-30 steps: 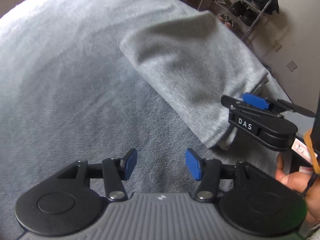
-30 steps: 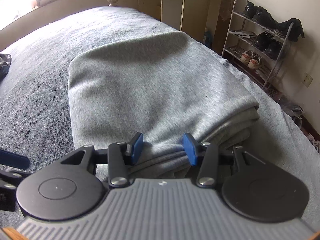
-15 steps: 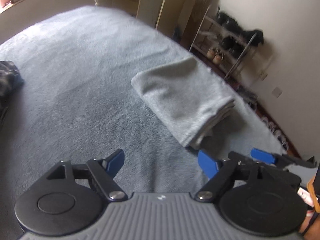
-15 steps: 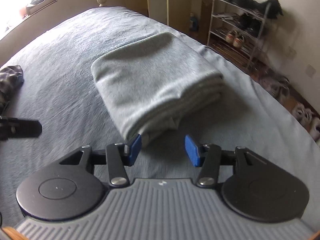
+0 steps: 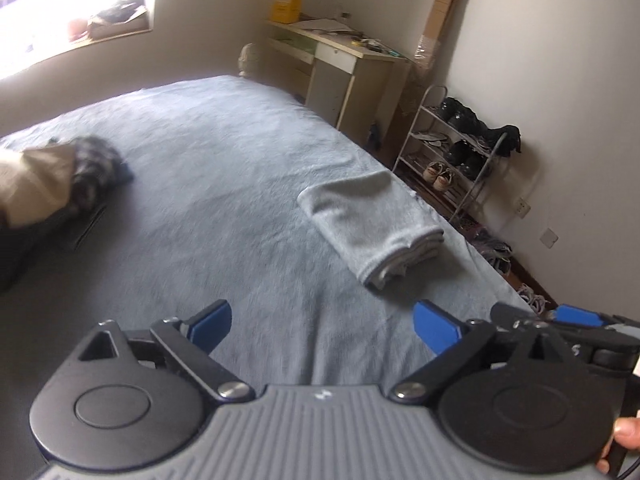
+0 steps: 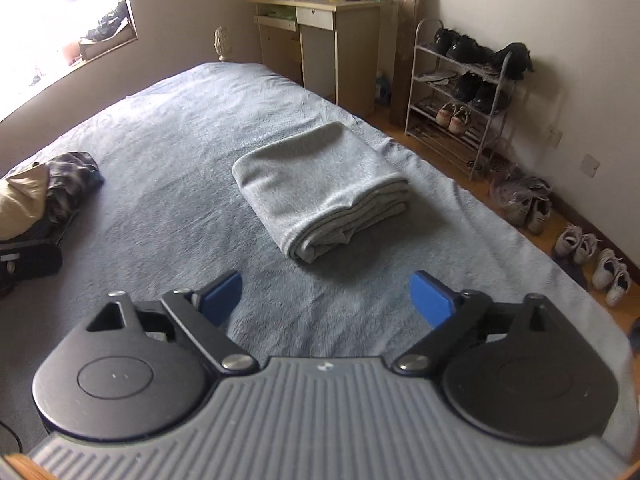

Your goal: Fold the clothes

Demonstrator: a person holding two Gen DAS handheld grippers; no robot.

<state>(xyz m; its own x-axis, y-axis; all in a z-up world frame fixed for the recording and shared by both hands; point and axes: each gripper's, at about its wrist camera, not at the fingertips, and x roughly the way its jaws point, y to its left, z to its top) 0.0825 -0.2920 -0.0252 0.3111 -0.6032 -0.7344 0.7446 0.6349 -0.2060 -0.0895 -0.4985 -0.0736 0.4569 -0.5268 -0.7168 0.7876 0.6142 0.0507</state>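
1. While both tools hung above the bed [image 6: 168, 128], the left tool [image 5: 322, 326] had its jaws spread wide with nothing between them, and the right tool [image 6: 326, 294] was just as wide and just as empty!
2. Ahead of the right tool lay the grey garment [image 6: 320, 184], folded into a thick layered rectangle near the bed's right edge, apart from both tools.
3. That garment already lay as the task wants. If more folding was due, my judgement: square the loose layered end, press flat, avoid dragging the stack.
4. Count: two tools, one folded grey garment, one heap of unfolded clothes [image 6: 44, 196] at far left, one shoe rack [image 6: 460, 92].
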